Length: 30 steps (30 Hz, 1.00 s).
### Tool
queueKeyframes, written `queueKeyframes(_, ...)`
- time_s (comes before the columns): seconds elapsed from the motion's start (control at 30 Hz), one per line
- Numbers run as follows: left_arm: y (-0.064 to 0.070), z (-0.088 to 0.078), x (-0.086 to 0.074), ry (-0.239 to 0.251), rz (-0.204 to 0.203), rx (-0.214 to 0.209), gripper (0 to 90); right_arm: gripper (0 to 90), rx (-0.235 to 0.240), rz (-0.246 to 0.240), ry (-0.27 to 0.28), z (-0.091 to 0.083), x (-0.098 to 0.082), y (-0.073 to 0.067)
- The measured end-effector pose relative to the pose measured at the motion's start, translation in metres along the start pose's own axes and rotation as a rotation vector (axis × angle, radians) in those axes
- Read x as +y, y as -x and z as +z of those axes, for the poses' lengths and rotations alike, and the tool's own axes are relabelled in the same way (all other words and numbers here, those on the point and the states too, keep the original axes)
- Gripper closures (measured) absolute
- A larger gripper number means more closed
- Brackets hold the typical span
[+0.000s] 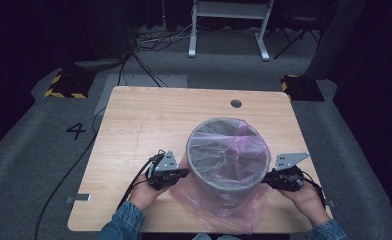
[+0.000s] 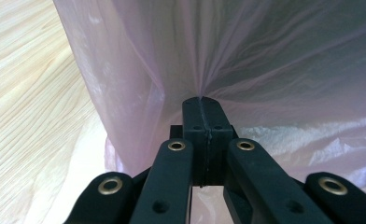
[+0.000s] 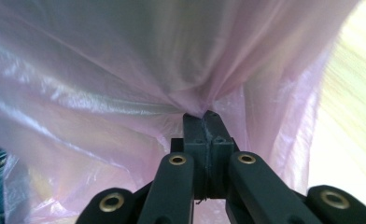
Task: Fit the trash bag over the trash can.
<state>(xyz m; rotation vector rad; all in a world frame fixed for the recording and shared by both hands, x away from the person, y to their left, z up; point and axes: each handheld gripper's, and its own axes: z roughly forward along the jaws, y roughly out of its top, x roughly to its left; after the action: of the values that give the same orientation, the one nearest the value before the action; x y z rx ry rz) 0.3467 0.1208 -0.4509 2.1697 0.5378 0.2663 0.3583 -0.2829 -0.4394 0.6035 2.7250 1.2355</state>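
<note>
A round grey bin point(image 1: 219, 179) stands on the wooden table point(image 1: 149, 120), lined with a thin pink plastic bag point(image 1: 234, 145) that spills over its near side. My left gripper point(image 1: 186, 172) sits against the bin's left wall, shut on a pinch of the pink bag point(image 2: 172, 56); the film gathers into folds at the closed jaw tips point(image 2: 202, 100). My right gripper point(image 1: 264, 179) is at the bin's right wall, shut on the pink bag point(image 3: 125, 70) as well, with the film puckered at its tips point(image 3: 203, 114).
Loose bag film point(image 1: 219, 210) lies on the table in front of the bin. A dark cable hole point(image 1: 236, 103) sits near the far edge. Black cables point(image 1: 74, 170) trail off the table's left side. A white frame point(image 1: 229, 25) stands on the floor beyond.
</note>
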Motion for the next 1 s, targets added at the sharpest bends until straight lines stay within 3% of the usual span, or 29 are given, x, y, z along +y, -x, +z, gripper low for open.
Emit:
queueKeyframes(0.07,0.000,0.004,-0.003,-0.019,-0.004,-0.008,90.0,90.0,-0.013,0.029,-0.010,0.001,-0.003,0.003)
queueKeyframes(0.2,0.005,0.017,-0.013,-0.135,0.029,0.014,90.0,89.3,-0.025,0.047,-0.014,0.003,-0.009,0.005)
queueKeyframes(0.23,0.006,0.019,-0.015,-0.157,0.038,0.018,90.0,85.7,-0.035,0.049,-0.019,0.005,-0.010,0.004)
queueKeyframes(0.27,0.007,0.018,-0.016,-0.146,0.036,0.011,90.0,77.7,-0.053,0.045,-0.016,0.006,-0.012,0.003)
queueKeyframes(0.3,0.007,0.015,-0.016,-0.116,0.026,-0.006,90.0,77.9,-0.061,0.053,-0.002,0.007,-0.014,0.003)
queueKeyframes(0.4,0.005,0.000,-0.013,-0.004,-0.009,-0.046,85.9,88.0,-0.053,0.052,0.023,0.002,-0.015,0.000)
queueKeyframes(0.43,0.004,-0.003,-0.012,0.019,-0.019,-0.043,69.2,89.8,-0.040,0.051,0.037,-0.002,-0.015,-0.002)
queueKeyframes(0.47,0.002,-0.007,-0.012,0.048,-0.043,-0.048,59.5,90.0,-0.038,0.049,0.046,-0.004,-0.015,-0.003)
queueKeyframes(0.53,0.001,-0.012,-0.011,0.079,-0.068,-0.048,47.4,89.6,-0.040,0.043,0.051,-0.012,-0.012,-0.006)
queueKeyframes(0.57,0.001,-0.015,-0.012,0.087,-0.066,-0.034,44.5,84.1,-0.043,0.036,0.054,-0.017,-0.011,-0.006)
queueKeyframes(0.63,0.000,-0.020,-0.013,0.091,-0.061,0.008,42.2,63.2,-0.073,0.040,0.080,-0.029,-0.009,-0.006)
queueKeyframes(0.73,-0.004,-0.024,-0.017,0.071,-0.078,0.084,40.4,50.1,-0.100,0.053,0.095,-0.044,-0.006,-0.006)
queueKeyframes(0.87,-0.015,-0.029,-0.027,0.024,-0.138,0.193,40.1,41.1,-0.161,0.081,0.133,-0.066,0.004,-0.005)
queueKeyframes(0.97,-0.022,-0.033,-0.037,0.002,-0.160,0.231,40.0,42.1,-0.191,0.078,0.155,-0.077,0.012,-0.009)
queueKeyframes(1.0,-0.023,-0.034,-0.040,-0.002,-0.173,0.240,40.1,40.8,-0.192,0.103,0.188,-0.080,0.013,-0.009)
